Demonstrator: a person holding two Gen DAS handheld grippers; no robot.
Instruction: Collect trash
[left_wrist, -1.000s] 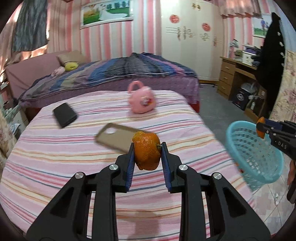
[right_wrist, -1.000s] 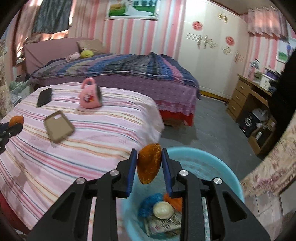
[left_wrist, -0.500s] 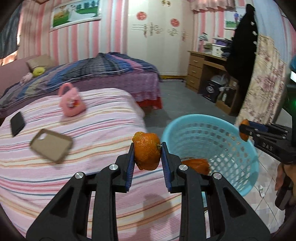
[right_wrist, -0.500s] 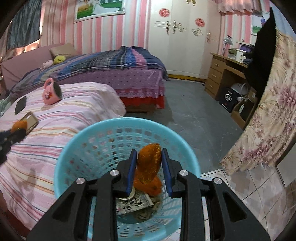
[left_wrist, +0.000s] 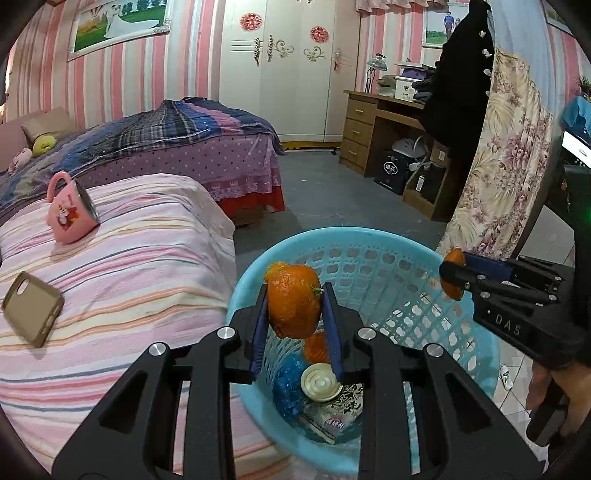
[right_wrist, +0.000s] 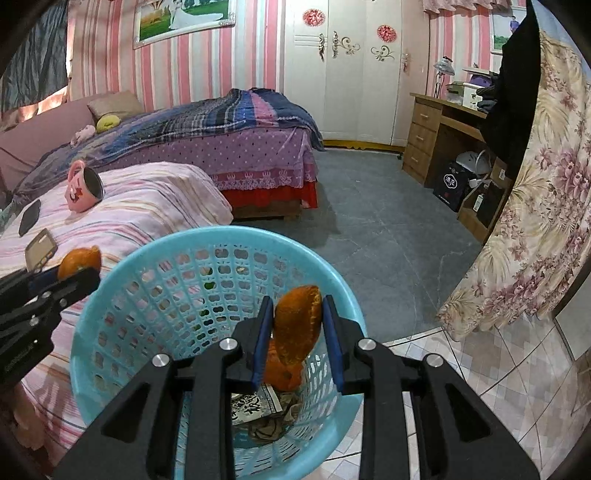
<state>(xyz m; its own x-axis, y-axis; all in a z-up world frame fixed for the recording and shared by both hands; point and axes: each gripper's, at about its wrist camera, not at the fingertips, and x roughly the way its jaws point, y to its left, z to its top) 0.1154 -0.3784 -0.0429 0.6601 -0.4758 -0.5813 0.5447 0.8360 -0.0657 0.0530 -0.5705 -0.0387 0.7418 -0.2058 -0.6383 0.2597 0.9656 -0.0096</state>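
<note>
Left wrist: our left gripper (left_wrist: 295, 314) has its jaws clamped on an orange (left_wrist: 293, 304), over the near rim of the basket (left_wrist: 347, 236); drop path is straight down.

Right wrist: our right gripper (right_wrist: 297, 332) has its jaws pinching a peel (right_wrist: 297, 321), already above the basket's (right_wrist: 221, 236) inside, so right is nearer.

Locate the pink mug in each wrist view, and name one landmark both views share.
Left wrist: the pink mug lies on its side at the left edge, on the striped bedspread.
Right wrist: the mug lies upper left, mouth turned right.
Shared landmark: the blue basket beside the bed.
</note>
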